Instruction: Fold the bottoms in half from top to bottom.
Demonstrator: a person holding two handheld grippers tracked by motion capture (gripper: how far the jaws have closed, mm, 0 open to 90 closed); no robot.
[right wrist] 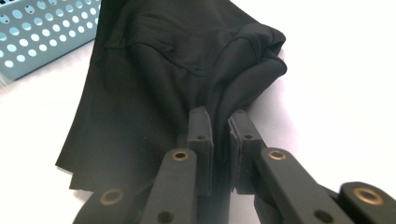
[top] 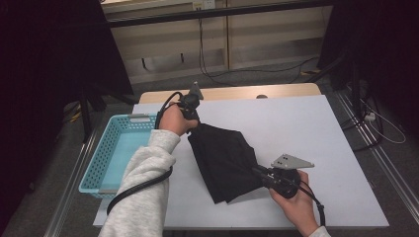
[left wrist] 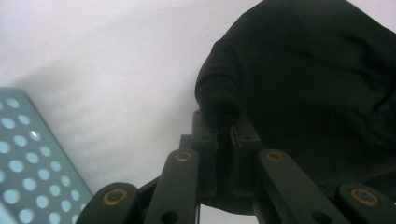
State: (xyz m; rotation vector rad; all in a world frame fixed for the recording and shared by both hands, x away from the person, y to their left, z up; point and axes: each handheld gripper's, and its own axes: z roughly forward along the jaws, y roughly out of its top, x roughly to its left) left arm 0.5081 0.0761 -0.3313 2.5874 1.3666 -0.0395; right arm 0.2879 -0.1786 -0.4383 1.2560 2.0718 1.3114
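On white table [top: 316,143]: both claws clamp black garment [top: 225,160].

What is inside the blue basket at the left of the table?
The blue basket looks empty; its bare floor shows. The person's sleeve covers its near right corner.

A folded black garment [top: 225,160] lies on a white tabletop [top: 306,133]. The left gripper [top: 193,118] pinches its far corner, the right gripper [top: 259,173] its near right edge, each held by a hand. A light blue perforated basket [top: 111,148] sits at the tabletop's left edge.
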